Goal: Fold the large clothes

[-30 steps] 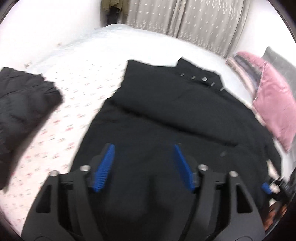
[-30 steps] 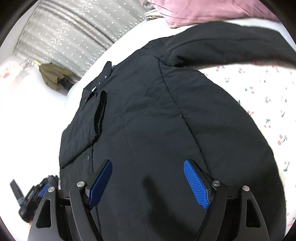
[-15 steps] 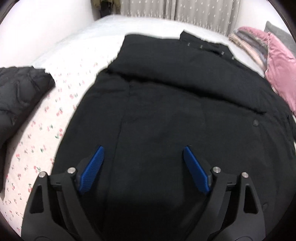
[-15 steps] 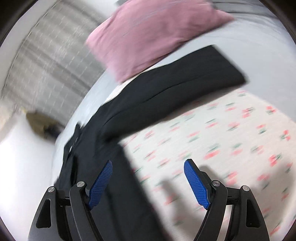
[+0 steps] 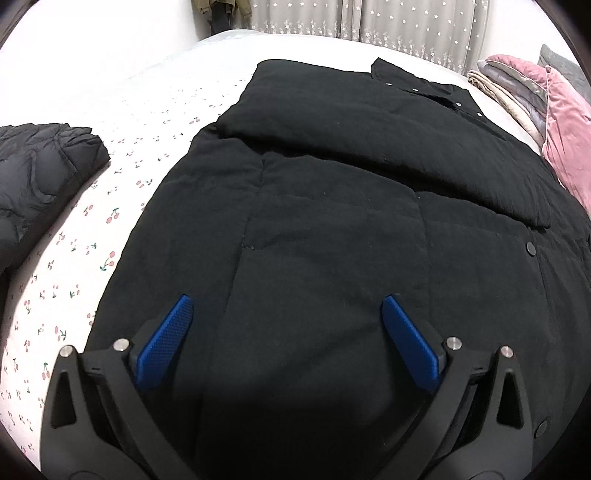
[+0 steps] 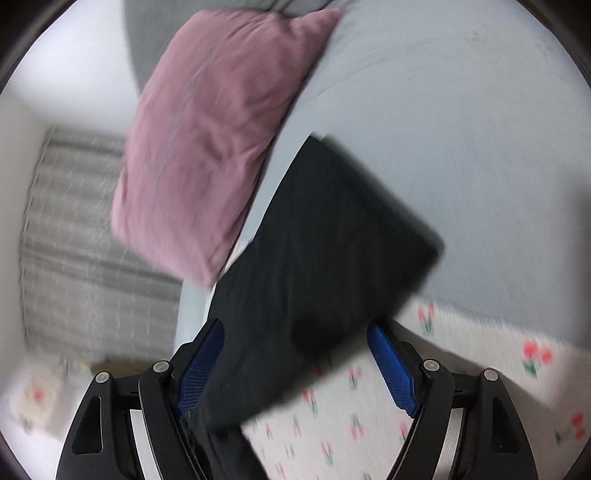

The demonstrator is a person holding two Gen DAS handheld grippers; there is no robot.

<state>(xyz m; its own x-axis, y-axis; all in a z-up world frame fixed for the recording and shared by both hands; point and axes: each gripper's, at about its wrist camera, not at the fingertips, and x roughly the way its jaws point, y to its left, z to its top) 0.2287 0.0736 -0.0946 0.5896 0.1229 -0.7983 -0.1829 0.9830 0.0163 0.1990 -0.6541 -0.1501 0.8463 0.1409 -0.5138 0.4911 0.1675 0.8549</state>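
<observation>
A large black padded coat (image 5: 332,221) lies spread on the bed, collar with snap buttons at the far end, one sleeve folded across its chest. My left gripper (image 5: 286,321) is open and empty, hovering above the coat's lower part. In the right wrist view the coat's other sleeve (image 6: 325,258) stretches out over the bed, its cuff end at the far right. My right gripper (image 6: 295,350) is open, its blue pads either side of the sleeve, just above it.
The bed has a white cherry-print sheet (image 5: 74,258) and a pale grey cover (image 6: 461,129). A folded black puffer jacket (image 5: 33,177) lies at the left. A pink pillow (image 6: 210,140) and stacked bedding (image 5: 517,92) lie at the right. Curtains (image 5: 388,18) hang behind.
My right gripper swung right off the coat's body and now sits over the outstretched sleeve. My left gripper opened wider and drew in over the coat's lower part.
</observation>
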